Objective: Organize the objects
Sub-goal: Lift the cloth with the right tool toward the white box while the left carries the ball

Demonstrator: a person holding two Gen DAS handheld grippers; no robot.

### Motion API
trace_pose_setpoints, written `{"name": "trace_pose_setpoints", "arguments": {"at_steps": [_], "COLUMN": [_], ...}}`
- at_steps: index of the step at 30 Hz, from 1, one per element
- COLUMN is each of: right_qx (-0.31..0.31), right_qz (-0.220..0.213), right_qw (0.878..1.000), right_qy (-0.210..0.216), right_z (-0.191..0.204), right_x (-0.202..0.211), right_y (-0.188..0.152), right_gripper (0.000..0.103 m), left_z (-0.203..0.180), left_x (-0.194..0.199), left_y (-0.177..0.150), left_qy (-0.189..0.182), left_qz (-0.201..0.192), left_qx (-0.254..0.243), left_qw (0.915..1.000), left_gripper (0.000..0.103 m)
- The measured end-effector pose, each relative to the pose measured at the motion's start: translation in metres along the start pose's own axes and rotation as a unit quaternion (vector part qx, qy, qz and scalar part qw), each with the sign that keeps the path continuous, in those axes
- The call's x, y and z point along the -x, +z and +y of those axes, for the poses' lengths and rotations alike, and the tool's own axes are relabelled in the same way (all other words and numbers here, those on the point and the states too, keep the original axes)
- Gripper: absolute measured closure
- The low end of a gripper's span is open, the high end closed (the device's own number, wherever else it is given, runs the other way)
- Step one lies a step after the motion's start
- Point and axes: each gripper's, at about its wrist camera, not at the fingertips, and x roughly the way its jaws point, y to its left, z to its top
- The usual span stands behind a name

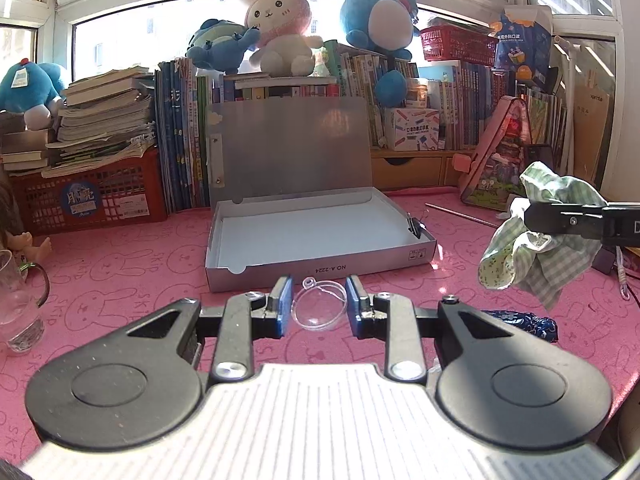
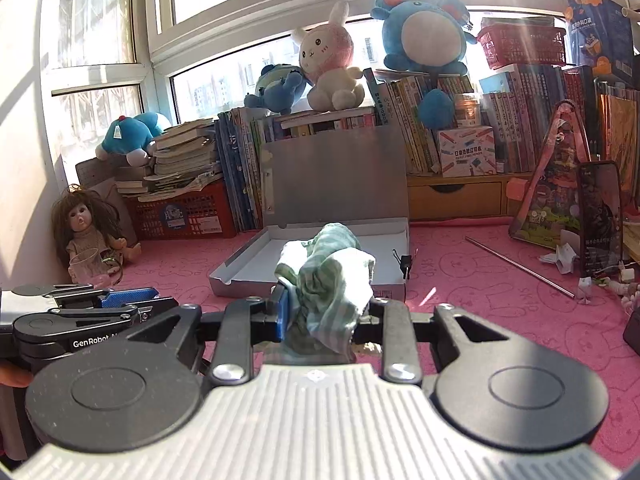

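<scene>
A pink surface ran wide across the room, printed all over with rabbit outlines and the word "SKIP". Behind it stood a wall of books with plush toys on top: a pink-hooded rabbit and a big blue round one. At the left sat a red crate under a heap of books, wearing a round blue sticker whose writing was too small to read.

In the middle lay the silver box, lid standing upright, its front wall marked "NO A-2224", seen upside down from the left wrist. A black binder clip sat on its right rim. Farther back, a small white carton carried coloured pencils and print too fine to make out.

The right claw was clamped on a green checked cloth, bunched between its blue pads and lifted off the surface, just in front of the box. From the left wrist view the same cloth hung at the right, clear of the surface.

The left claw gripped a clear plastic half-sphere with a small loop, pads tight against its rim, in front of the box. Its body read "GenRobot" in the right wrist view. A clear glass mug stood at far left.
</scene>
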Motion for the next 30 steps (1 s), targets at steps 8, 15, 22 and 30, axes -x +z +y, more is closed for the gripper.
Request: {"name": "trace_pose_setpoints", "arguments": {"at_steps": [8,15,22,30], "right_qx": [0.007,0.003,0.005,-0.006], "right_qz": [0.011,0.027,0.038,0.052], "right_qw": [1.0,1.0,0.999,0.999], "right_qy": [0.007,0.012,0.01,0.005], "right_z": [-0.01,-0.017,-0.021,-0.029], "right_x": [-0.042,-0.078,-0.1,-0.121], "right_y": [0.022,0.03,0.03,0.032], "right_gripper": [0.071,0.071,0.071,0.071], "left_z": [0.011,0.024,0.033,0.043], "left_x": [-0.039,-0.073,-0.096,-0.12], "left_y": [0.022,0.035,0.038,0.045], "left_qy": [0.002,0.011,0.013,0.018], "left_qz": [0.002,0.009,0.018,0.035], "left_qx": [-0.009,-0.003,0.005,0.017], "left_qw": [1.0,0.9999,0.9997,0.9991], "left_gripper": [0.07,0.07,0.07,0.07]}}
